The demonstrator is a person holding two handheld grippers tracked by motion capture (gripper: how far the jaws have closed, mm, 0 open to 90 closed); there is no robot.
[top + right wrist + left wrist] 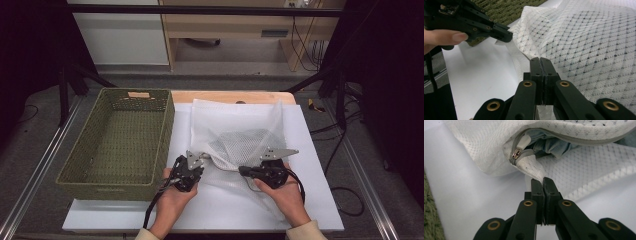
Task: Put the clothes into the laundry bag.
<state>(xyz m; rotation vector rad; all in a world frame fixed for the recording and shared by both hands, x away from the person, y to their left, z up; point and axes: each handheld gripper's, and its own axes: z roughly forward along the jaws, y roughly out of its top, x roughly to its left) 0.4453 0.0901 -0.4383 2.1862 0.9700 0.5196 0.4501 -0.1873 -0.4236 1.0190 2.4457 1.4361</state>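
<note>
Clearly soft and light, the mesh laundry bag (240, 142) at frame centre sags between both clenched grippers, left (543, 180) and right (540, 60), each pinching its hem by the zipper (517, 153), the sound hold.

A white board (320, 150) covers a light wooden bench (235, 96). Grey carpeted floor (30, 150) surrounds it, crossed by black cables (345, 192) and metal rails (37, 170). Behind stand a pale wooden desk (235, 30) and a white cabinet (125, 37); black frame legs (65, 85) flank dark sides.
</note>
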